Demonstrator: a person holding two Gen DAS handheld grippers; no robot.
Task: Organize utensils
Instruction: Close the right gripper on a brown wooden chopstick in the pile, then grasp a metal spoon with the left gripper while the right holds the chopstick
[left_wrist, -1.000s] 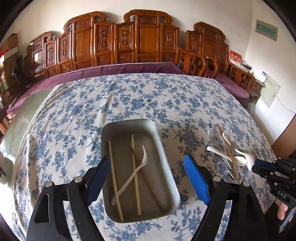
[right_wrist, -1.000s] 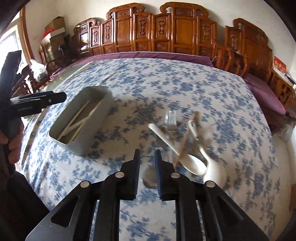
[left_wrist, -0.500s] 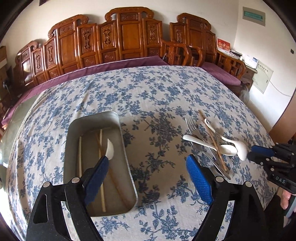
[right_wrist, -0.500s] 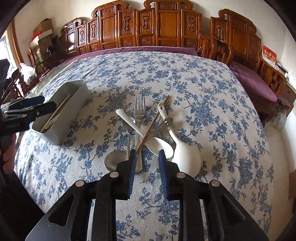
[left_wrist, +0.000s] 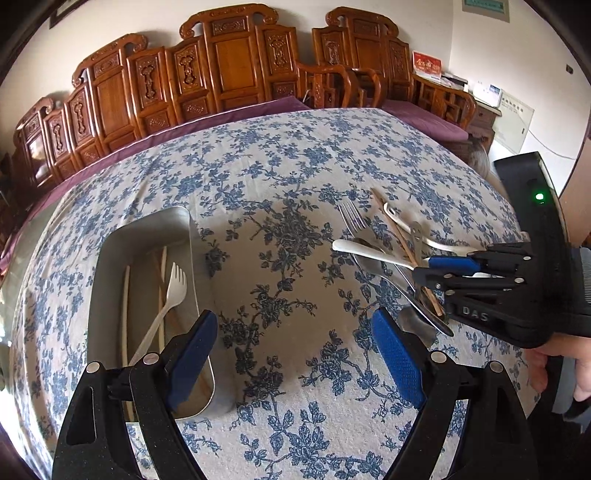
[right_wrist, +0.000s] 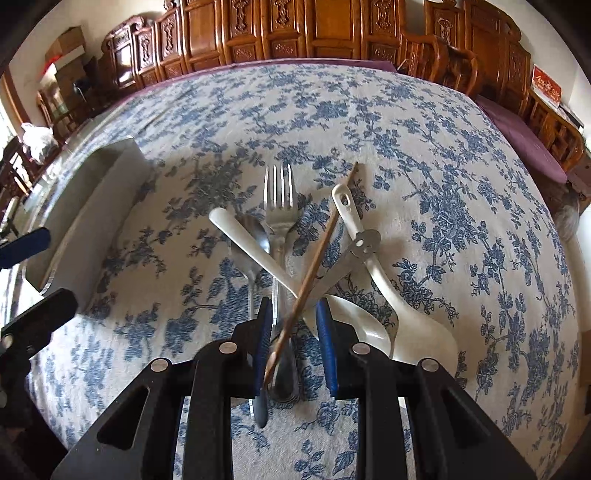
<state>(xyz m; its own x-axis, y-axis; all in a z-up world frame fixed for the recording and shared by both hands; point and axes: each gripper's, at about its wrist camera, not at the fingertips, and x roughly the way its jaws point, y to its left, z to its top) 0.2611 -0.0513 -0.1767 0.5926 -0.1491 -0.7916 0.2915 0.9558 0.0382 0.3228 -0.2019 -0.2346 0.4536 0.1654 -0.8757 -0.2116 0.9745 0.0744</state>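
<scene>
The wooden chopstick (right_wrist: 317, 258) lies across the utensil pile (right_wrist: 284, 236) at the table's (right_wrist: 443, 147) right, its near end between the narrowly parted fingers of the right claw (right_wrist: 293, 332); picking looks underway. Next: close on it, then carry it left to the metal tray (left_wrist: 147, 236). The left claw (left_wrist: 295, 354) hangs wide apart beside the tray

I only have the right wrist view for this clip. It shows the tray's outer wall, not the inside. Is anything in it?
Observer: Yes. In the left wrist view, the metal tray holds a white plastic fork lying across pale chopsticks.
Operator: I only see the left gripper's tips. Is it carrying something?
Observer: No. The left gripper has its fingers wide apart with nothing between them, over the tablecloth beside the tray.
</scene>
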